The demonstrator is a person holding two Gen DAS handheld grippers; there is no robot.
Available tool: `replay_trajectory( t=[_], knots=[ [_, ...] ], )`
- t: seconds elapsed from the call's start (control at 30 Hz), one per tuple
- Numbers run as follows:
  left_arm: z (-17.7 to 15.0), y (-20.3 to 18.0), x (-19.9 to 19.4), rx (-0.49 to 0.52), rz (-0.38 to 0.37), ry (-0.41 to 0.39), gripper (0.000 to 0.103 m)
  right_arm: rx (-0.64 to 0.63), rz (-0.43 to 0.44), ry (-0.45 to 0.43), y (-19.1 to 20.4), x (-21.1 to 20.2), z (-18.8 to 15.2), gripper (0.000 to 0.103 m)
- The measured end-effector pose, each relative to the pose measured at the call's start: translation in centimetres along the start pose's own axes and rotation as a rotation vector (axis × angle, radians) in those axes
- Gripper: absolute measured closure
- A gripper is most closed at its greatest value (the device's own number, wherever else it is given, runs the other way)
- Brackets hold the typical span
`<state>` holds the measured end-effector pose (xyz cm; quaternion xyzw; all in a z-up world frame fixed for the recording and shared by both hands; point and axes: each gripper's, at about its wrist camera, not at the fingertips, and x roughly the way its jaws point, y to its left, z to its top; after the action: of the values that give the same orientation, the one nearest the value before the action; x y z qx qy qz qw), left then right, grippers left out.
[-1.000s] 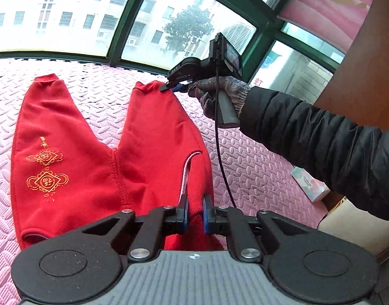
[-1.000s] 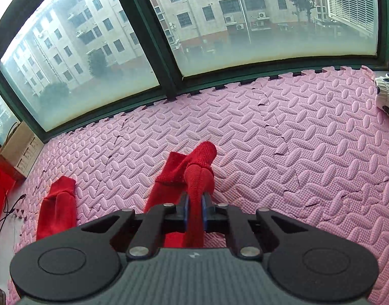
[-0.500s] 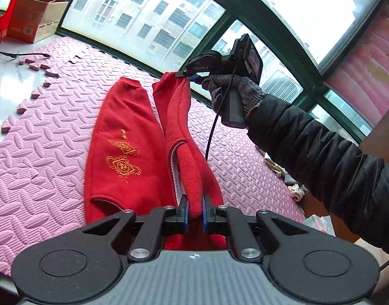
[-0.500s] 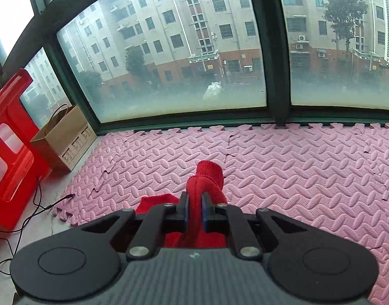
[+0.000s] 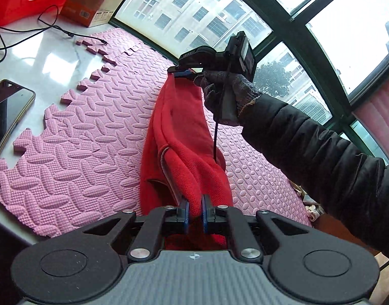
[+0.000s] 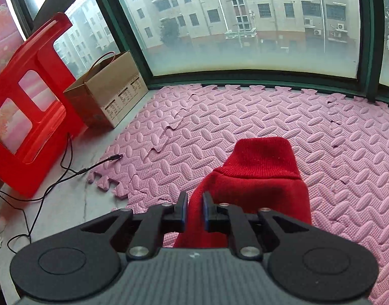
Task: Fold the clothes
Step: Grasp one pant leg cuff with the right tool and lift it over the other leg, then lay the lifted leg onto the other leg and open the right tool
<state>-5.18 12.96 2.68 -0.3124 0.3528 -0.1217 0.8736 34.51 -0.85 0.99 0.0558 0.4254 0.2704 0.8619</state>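
Red knit trousers (image 5: 180,137) hang stretched between my two grippers above the pink foam mat (image 5: 75,137). My left gripper (image 5: 193,212) is shut on the waist end. My right gripper (image 5: 184,72), seen in the left wrist view in a gloved hand, is shut on the leg end. In the right wrist view my right gripper (image 6: 195,209) pinches the red cloth just behind the ribbed cuff (image 6: 261,156). One leg is folded over the other, and the gold pattern is hidden.
A red plastic stool (image 6: 29,106) and a brown paper bag (image 6: 108,91) stand at the mat's left edge by the window. A black cable (image 6: 67,175) lies on the white floor. A phone (image 5: 6,111) lies left of the mat.
Both grippers have lifted the right leg and carried it left over the other leg. The trousers now hang folded lengthwise and the gold pattern is covered.
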Motion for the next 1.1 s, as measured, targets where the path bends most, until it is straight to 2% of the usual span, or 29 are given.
replay_trajectory(
  t=[0.2, 0.4, 0.6, 0.8, 0.87, 0.97, 1.1],
  knots=[
    [-0.4, 0.9, 0.5, -0.011, -0.012, 0.027, 0.093, -0.131, -0.095, 0.012, -0.8, -3.2, 0.6, 0.083],
    [-0.5, 0.6, 0.7, 0.009, -0.02, 0.042, 0.092, -0.166, -0.158, 0.061, -3.9, -5.9, -1.1, 0.074],
    [-0.5, 0.7, 1.0, 0.011, 0.02, 0.054, 0.091, -0.196, -0.099, 0.131, -6.1, -9.0, -5.4, 0.065],
    [-0.1, 0.4, 0.8, 0.027, 0.087, 0.055, 0.084, -0.226, -0.016, 0.154, -6.9, -12.0, -8.8, 0.058],
    [0.1, 0.2, 0.5, 0.041, 0.113, 0.052, 0.083, -0.205, 0.044, 0.161, -7.6, -13.0, -10.0, 0.057],
    [0.6, -0.2, 0.0, 0.07, 0.146, 0.039, 0.082, -0.194, 0.141, 0.173, -8.6, -14.3, -11.7, 0.047],
    [1.8, -0.7, -0.9, 0.098, 0.185, 0.007, 0.081, -0.22, 0.266, 0.18, -8.2, -15.2, -13.3, 0.043]
  ],
)
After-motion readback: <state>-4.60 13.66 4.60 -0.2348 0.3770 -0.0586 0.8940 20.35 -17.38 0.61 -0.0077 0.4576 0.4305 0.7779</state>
